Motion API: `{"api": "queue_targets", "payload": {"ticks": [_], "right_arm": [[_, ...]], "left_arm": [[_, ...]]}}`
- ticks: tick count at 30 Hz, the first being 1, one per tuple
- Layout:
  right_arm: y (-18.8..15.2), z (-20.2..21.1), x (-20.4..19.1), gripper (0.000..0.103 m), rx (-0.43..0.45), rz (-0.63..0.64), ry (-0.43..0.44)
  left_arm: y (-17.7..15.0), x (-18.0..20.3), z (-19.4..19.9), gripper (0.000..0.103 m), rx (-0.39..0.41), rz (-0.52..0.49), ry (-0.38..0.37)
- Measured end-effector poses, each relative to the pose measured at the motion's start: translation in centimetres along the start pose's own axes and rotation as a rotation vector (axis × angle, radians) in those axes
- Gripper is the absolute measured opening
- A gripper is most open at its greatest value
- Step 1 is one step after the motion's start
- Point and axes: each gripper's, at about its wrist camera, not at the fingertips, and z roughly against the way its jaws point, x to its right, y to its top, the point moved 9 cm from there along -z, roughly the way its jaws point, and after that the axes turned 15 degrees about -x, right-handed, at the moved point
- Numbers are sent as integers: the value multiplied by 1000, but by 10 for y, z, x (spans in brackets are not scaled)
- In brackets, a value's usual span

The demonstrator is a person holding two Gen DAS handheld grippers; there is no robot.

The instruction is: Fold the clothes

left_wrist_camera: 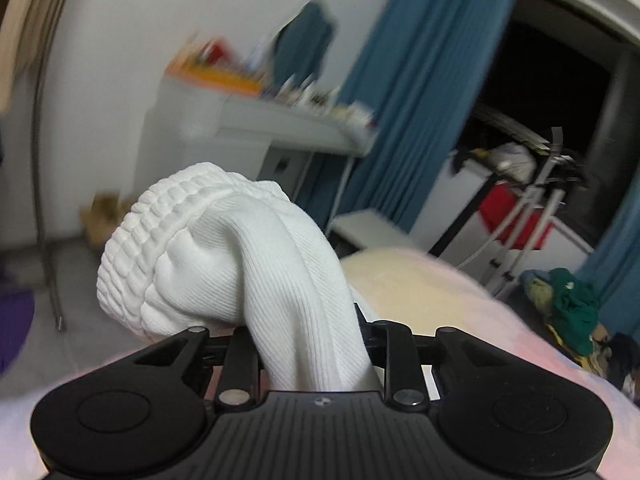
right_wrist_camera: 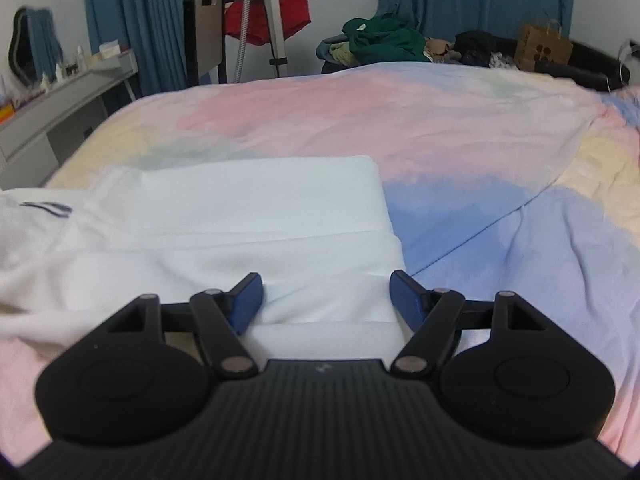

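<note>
White ribbed-cuff sleeve [left_wrist_camera: 224,264] pinched in left gripper [left_wrist_camera: 308,344], right gripper [right_wrist_camera: 326,300] open over half-folded white garment [right_wrist_camera: 248,216], folding unfinished.

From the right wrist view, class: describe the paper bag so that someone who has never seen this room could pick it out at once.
Start at the big bed with the pastel quilt and look past its far edge, toward the right. There a brown paper bag stands upright on a dark ledge. Unlike the heap of clothes beside it, it is stiff and boxy, with handles and dark round marks.
</note>
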Motion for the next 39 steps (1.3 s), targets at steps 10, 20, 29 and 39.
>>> {"api": "queue_targets", "payload": {"ticks": [10, 20, 29, 39], "right_arm": [[12, 22, 29, 72, 41, -180, 107], [31, 56, 94, 72, 151, -389, 186], [29, 52, 142, 73, 153, -560, 307], [26, 27, 119, 73, 41, -631, 617]], "left_arm": [[-39, 160, 91, 23, 168, -284, -106], [-185, 314, 106, 22, 203, -588, -145], [-335, 365, 62, 23, 126, -876, -85], [-364, 355, 62, 55, 48, -1070, -69]]}}
